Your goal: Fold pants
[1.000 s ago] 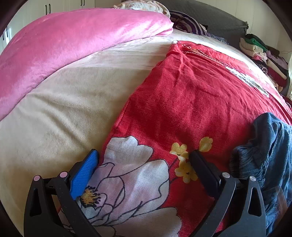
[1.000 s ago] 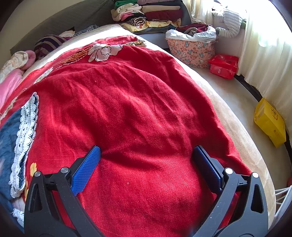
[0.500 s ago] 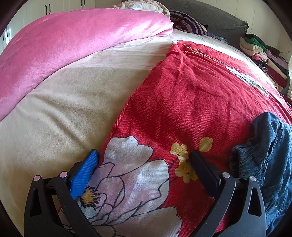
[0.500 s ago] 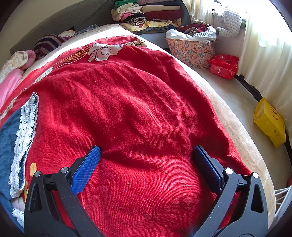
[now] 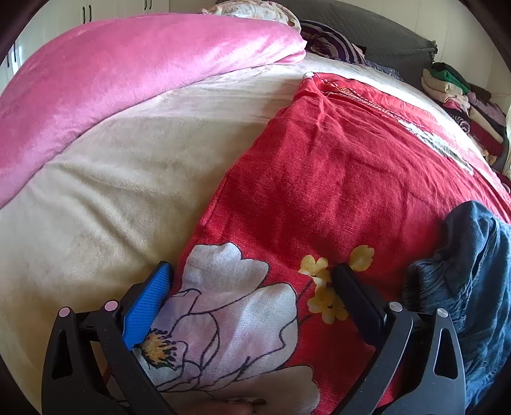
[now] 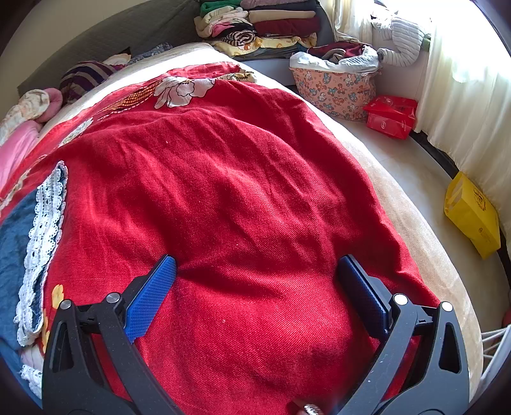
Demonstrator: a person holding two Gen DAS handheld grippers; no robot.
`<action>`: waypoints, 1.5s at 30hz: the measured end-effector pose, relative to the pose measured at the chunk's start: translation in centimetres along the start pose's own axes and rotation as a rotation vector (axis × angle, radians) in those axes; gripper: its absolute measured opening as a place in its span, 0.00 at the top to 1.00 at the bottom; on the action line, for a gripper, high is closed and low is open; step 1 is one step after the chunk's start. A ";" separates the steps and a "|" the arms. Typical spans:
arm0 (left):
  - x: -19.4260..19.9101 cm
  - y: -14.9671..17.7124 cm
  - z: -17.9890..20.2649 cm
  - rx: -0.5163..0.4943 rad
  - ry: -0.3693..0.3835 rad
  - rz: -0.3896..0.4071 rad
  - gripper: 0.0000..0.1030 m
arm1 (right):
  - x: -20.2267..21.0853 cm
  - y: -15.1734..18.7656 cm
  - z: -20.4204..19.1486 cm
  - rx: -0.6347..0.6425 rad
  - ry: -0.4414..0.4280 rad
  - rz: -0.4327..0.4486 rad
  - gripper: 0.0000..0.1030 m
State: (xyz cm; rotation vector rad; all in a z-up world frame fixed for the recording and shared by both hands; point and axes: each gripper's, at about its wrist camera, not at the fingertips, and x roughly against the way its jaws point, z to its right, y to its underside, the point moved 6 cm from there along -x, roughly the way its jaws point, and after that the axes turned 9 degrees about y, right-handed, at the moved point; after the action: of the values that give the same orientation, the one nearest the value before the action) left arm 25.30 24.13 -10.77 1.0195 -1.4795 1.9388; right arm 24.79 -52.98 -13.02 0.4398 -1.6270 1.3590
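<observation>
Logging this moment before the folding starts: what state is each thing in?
Left tool: open, over the red floral cloth.
Right tool: open, empty.
Red floral cloth: spread flat on the bed.
Blue denim garment: crumpled, unfolded.
Pink blanket: bunched up.
Clothes stack: folded.

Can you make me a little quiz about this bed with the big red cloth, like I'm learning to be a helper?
1. True or false: the left gripper is shut on the blue denim garment.
2. Which colour is the blanket heaped beyond the cream bed cover? A green, B pink, C black.
3. Fill in: the white lace trim runs along the edge of the ___ garment.

Key:
1. False. Its jaws stand wide open over the red floral cloth; the right gripper is open too.
2. B.
3. Blue denim.
</observation>
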 end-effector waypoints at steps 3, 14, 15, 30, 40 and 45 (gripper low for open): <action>0.1 0.1 0.3 -0.013 -0.025 0.011 0.04 | 0.0 0.0 0.0 0.000 0.000 0.000 0.08; 0.2 0.1 0.3 -0.017 -0.029 0.016 0.04 | -0.1 0.0 0.0 0.000 -0.001 0.000 0.08; 0.2 0.1 0.2 -0.016 -0.028 0.016 0.04 | 0.0 0.0 0.0 0.000 0.000 0.000 0.08; 0.3 0.1 0.1 -0.014 -0.024 0.016 0.04 | -0.1 0.0 0.0 0.000 -0.001 0.000 0.08; 0.2 0.1 0.2 -0.006 -0.016 0.006 0.04 | 0.0 0.0 0.0 -0.001 -0.001 0.000 0.08; 0.2 0.1 0.2 -0.006 -0.016 0.006 0.04 | 0.0 0.0 0.0 -0.001 -0.001 0.000 0.08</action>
State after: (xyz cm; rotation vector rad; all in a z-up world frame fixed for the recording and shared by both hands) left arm 25.15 23.88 -10.70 1.0311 -1.4976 1.9340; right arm 24.77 -53.00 -13.03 0.4399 -1.6284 1.3588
